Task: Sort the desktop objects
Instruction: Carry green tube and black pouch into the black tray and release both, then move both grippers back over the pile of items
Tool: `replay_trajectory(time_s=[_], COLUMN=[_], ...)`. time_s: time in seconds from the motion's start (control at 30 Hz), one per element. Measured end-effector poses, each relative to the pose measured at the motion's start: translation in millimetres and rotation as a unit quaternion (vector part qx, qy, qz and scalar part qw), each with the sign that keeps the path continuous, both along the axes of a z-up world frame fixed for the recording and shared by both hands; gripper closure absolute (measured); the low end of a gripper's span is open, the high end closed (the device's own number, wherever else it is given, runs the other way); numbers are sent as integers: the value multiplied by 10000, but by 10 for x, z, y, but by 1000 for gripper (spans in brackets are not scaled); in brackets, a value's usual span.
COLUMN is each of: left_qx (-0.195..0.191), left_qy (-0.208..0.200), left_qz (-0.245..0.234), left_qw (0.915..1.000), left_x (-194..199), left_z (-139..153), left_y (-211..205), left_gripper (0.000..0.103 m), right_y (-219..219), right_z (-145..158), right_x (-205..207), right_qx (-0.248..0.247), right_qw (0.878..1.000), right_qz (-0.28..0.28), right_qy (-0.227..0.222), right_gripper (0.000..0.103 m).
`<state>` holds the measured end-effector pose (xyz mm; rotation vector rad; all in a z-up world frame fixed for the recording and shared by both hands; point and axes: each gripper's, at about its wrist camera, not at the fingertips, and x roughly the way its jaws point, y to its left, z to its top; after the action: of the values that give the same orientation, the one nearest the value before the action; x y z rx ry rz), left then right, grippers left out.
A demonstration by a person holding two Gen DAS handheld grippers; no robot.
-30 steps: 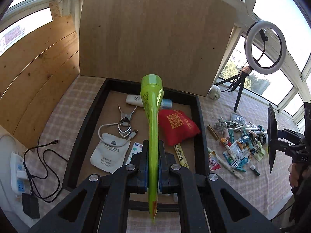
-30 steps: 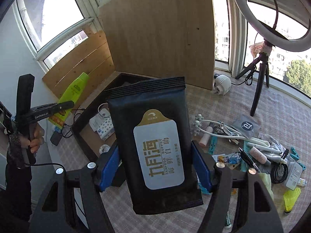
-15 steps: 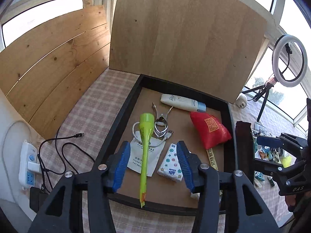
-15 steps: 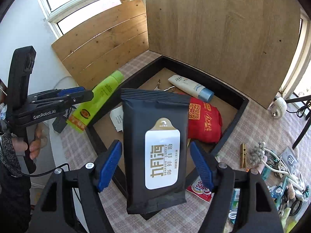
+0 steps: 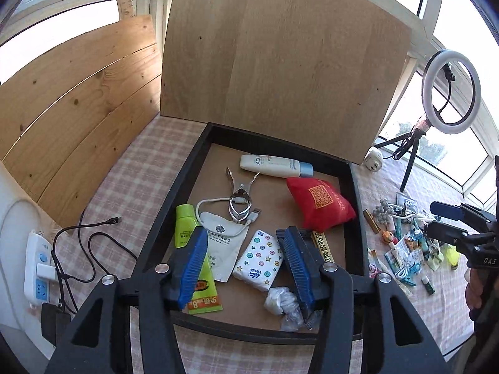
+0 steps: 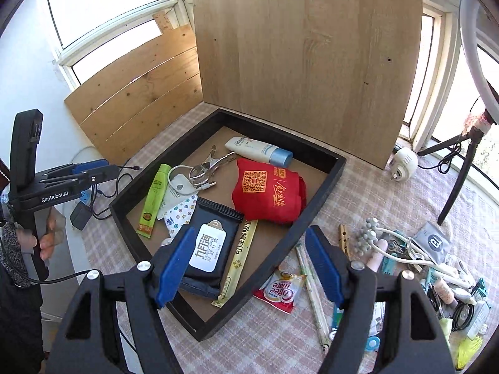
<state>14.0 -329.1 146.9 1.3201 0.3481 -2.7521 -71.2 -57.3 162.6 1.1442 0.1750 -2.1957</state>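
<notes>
Checked cloth on the counter [image 6: 255,339], big wood panel [image 6: 308,62] propped upright against the windows behind the black tray [image 6: 324,193]. My left hand-held gripper [image 5: 244,268] sits over the tray's near edge, blue pads apart, nothing between them. Green tube [image 5: 195,255] lies flat in the tray just under and ahead of its left pad, along the tray's left wall; white drawstring pouch [image 5: 224,243] and patterned tissue pack [image 5: 259,260] are straight ahead between the fingers, crumpled plastic bag [image 5: 282,304] by the right pad. Further ahead: metal clip [image 5: 238,198], white lotion tube [image 5: 276,165], red bag [image 5: 321,204] ahead-right. My right hand-held gripper [image 6: 249,263] is also wide open and empty, hovering at the tray's near corner. Black wet-wipes pack [image 6: 212,246] lies in the tray right behind the left pad, not touched by either pad that I can see, with the yellow-green chopstick sleeve [image 6: 238,263] beside it. Outside the tray, to the right of this gripper: coffee sachet [image 6: 282,288], wooden clothespin [image 6: 343,237], and the unsorted clutter pile [image 6: 436,268]. Ring light tripod [image 6: 458,168] far right.
</notes>
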Motion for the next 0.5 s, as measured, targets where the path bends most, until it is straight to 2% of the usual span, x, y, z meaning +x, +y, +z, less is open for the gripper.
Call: replay_trajectory(time_s=[0.3,0.5], left_qx=[-100,-97], left_qy=[-43,-238], left_qz=[-1110,-1860], left_qw=[9938,9822], left_x=[-245,-339], left_z=[14,-126], left_y=[829,1528], left_gripper=[55,55], right_y=[1495,2486], right_z=[94,-1], right_x=[14,257], right_qx=[-42,12], right_qw=[9906,9705], right_qz=[-1361,-2410], right_qy=[117,52], right_gripper=[31,31])
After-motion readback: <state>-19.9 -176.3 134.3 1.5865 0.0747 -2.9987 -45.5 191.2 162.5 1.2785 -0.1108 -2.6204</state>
